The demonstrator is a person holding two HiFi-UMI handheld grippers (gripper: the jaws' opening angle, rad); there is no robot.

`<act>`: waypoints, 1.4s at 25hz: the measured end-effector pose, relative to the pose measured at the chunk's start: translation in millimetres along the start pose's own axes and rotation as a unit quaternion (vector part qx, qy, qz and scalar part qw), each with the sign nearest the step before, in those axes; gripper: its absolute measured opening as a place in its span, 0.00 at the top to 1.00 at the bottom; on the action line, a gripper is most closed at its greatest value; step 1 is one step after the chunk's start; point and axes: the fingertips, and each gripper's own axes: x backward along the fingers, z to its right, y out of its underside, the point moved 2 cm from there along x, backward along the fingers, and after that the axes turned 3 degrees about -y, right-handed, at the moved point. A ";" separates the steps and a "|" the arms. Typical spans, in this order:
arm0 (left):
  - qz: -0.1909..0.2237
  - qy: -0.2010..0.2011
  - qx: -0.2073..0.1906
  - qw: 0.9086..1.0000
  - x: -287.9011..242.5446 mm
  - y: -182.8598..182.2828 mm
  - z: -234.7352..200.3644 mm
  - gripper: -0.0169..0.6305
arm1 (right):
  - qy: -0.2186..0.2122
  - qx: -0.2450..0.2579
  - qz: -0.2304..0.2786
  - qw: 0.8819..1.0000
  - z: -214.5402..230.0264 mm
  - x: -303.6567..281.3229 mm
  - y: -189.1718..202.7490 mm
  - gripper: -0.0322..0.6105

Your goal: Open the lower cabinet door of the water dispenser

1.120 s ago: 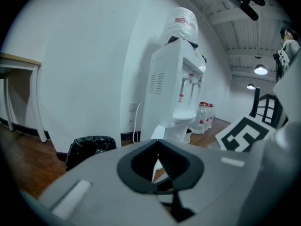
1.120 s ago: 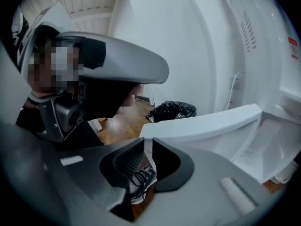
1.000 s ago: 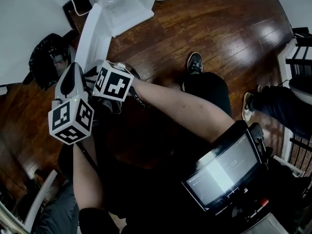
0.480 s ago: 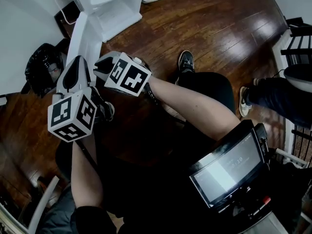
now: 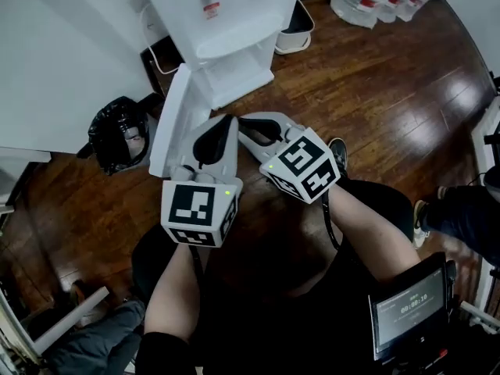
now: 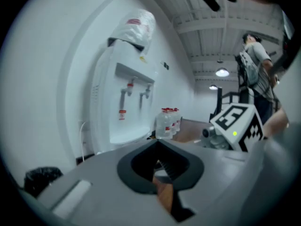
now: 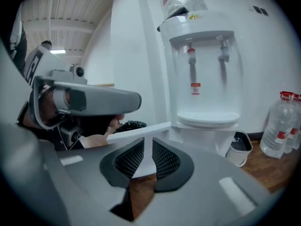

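Left gripper view shows the left gripper point(image 6: 157, 147) clenched, its dark pads meeting at the tip with nothing caught between them. Right gripper view shows the right gripper point(image 7: 147, 149) with its ribbed pads a narrow slit apart, gripping nothing; the white strip seen in the gap lies beyond the pads. Seen from the head view, both grippers sit side by side at mid-frame, tips near each other and aimed toward the top, each at the end of a bare forearm point(image 5: 176, 295) coming up from the lower edge. Beyond the tips, the water dispenser point(image 5: 226, 22) stands at upper centre, its lower cabinet door point(image 5: 168, 119) swung wide open to the left and held by neither gripper, the white compartment point(image 5: 234, 76) exposed. A black-lined bin point(image 5: 117, 131) sits left of the door; water bottles point(image 5: 375, 2) stand on the wood floor point(image 5: 375, 84) at upper right.
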 end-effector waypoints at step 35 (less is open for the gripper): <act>-0.153 -0.351 0.112 0.917 92.0 147.4 -193.5 0.78 | 0.110 -0.047 0.150 0.981 86.0 77.3 -63.1 0.91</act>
